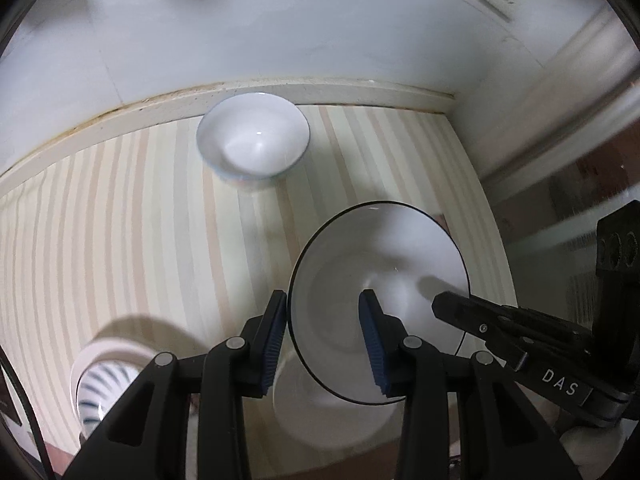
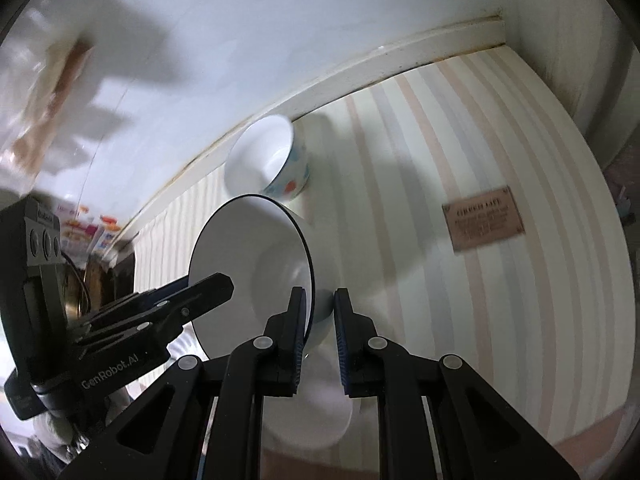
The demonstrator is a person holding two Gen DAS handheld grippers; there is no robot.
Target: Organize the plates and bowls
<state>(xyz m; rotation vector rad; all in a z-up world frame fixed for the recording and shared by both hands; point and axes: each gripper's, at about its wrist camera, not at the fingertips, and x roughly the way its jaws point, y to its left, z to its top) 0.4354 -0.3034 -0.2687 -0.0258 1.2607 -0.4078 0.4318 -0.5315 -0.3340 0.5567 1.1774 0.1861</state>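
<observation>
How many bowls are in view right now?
4. Black-rimmed bowl held by left gripper and right gripper; white bowl beneath it; floral bowl by the wall; striped bowl lower left, partly hidden. Others may be hidden.

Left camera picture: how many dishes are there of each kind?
black-rimmed bowl: 1
white bowl by the wall: 1
blue-striped dish: 1
white dish under the lifted bowl: 1
Total: 4

Striped tabletop (image 1: pixel 120 220) against white wall (image 1: pixel 280 20)
</observation>
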